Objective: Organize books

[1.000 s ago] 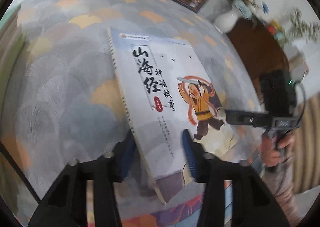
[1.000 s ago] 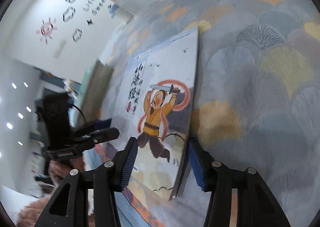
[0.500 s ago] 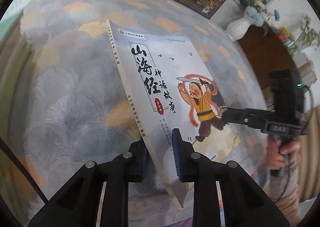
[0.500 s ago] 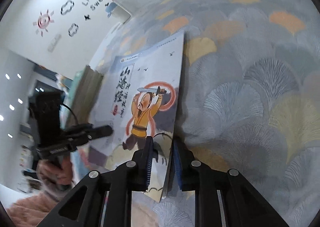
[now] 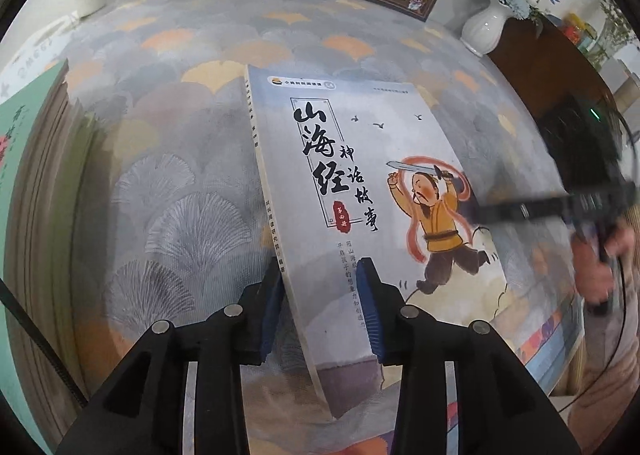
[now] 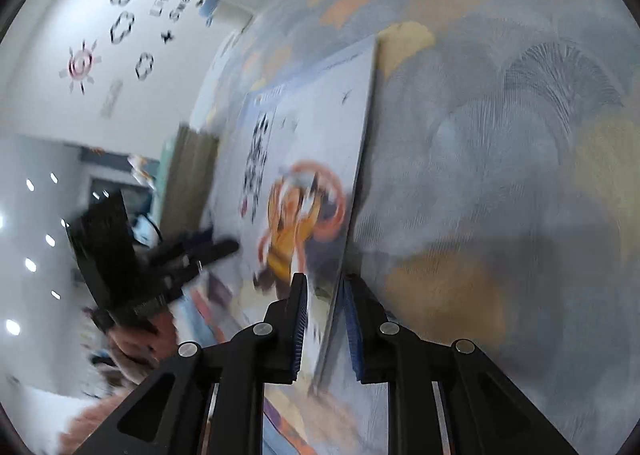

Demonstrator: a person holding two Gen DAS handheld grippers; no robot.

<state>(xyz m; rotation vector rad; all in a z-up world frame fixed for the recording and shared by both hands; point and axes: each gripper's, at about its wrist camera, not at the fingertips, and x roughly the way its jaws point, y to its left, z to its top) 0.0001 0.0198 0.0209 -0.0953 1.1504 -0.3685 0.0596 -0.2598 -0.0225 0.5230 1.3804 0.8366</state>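
Storybook (image 5: 360,191) tilted up off patterned rug (image 5: 168,159), spine edge between left claw (image 5: 320,307) pads, jaws opening w/ a gap; right claw (image 6: 324,319) clamped on opp. edge.

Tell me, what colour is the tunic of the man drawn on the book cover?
Yellow tunic, clearest in the left wrist view.

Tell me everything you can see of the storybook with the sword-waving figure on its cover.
The storybook is a thin paperback with a pale cover, black brush title and a figure in yellow. It is tilted, spine edge raised above the patterned rug. The left gripper, jaws opening, straddles its spine; the right gripper pinches the opposite edge.
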